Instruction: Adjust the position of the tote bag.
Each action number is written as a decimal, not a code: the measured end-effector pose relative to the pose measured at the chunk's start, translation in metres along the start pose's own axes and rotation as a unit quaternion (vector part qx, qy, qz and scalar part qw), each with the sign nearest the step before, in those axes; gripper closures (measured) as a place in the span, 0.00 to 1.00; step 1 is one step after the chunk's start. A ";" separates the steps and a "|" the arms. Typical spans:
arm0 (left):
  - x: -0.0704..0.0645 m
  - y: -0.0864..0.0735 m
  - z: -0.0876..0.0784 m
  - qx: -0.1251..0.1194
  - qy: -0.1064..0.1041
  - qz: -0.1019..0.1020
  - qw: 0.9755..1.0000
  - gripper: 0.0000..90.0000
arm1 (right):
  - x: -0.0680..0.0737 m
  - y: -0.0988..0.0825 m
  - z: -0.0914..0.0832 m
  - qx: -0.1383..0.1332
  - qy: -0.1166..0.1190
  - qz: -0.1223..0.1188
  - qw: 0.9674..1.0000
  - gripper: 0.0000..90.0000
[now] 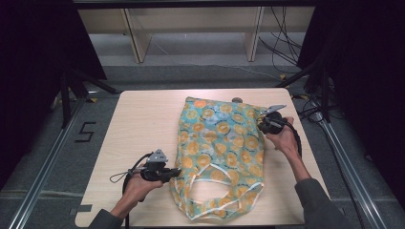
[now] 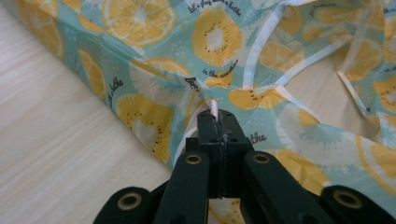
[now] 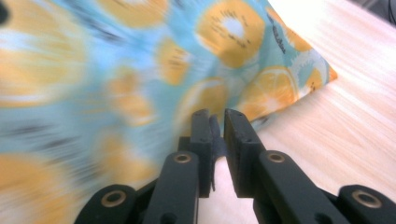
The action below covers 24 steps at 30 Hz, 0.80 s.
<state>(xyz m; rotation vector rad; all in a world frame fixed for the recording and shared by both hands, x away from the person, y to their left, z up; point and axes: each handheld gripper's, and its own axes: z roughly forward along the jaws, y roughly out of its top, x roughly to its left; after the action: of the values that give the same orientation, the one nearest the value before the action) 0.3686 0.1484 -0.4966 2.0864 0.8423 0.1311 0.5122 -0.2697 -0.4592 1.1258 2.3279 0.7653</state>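
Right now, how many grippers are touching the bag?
1 for sure: left gripper is clamped on the bag at its near-left edge. Right gripper, at the far-right edge, has its jaws slightly apart; contact there is unclear.

Recording lab, black curtains (image 1: 33,43), aluminium rails (image 1: 47,157), floor cables (image 1: 282,43)

Teal fabric tote bag printed with orange citrus slices (image 1: 219,152), white-trimmed handles, spread flat, centre-right of the frame, handles toward the bottom.
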 end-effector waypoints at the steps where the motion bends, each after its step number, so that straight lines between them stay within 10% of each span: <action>1: -0.005 0.001 0.002 0.004 0.003 0.006 1.000 0.99 | 0.006 -0.004 -0.012 -0.014 0.013 0.002 1.000 0.89; 10: -0.038 -0.001 -0.003 -0.001 -0.020 0.034 0.999 0.99 | 0.065 -0.040 -0.083 -0.071 0.135 -0.017 0.988 0.73; 19: -0.045 0.011 -0.047 -0.079 0.021 0.021 0.996 0.68 | 0.100 -0.049 -0.099 -0.068 0.169 -0.039 0.982 0.56; 24: -0.072 0.022 -0.047 -0.073 -0.014 0.031 0.997 0.53 | 0.107 -0.055 -0.099 -0.057 0.175 -0.028 0.982 0.56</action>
<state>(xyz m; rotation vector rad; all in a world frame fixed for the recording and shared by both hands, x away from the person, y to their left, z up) 0.3071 0.1278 -0.4362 1.9734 0.7291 0.1903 0.3609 -0.2398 -0.4356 0.9324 2.5462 1.1385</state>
